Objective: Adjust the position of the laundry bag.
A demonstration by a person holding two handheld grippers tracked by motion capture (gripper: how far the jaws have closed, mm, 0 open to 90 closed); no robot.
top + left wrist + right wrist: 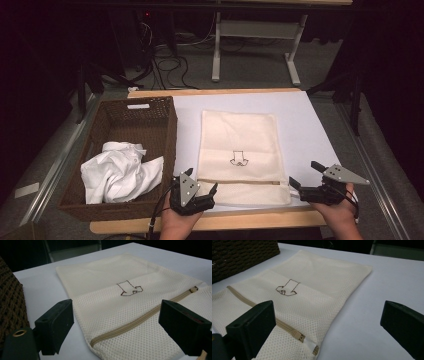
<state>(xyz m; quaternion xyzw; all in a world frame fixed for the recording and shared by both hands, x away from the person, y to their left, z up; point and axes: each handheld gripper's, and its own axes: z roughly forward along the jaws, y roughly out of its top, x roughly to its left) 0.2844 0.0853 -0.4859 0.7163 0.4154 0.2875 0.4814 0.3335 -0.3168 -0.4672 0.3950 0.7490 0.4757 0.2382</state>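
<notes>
A cream mesh laundry bag lies flat on the white table cover, with a small brown stitched mark at its middle. A tan zipper runs across its near end, and the zipper pull sits at the bag's near right corner. My left gripper is at the bag's near left corner, open, with the mesh and zipper seen between its jaws. My right gripper hovers at the near right corner, open, with the bag's edge and bare cover between its jaws.
A brown wicker basket stands left of the bag and holds a crumpled white cloth. The white table cover extends right of and beyond the bag. A wooden table edge runs along the front. Table legs and cables lie on the floor behind.
</notes>
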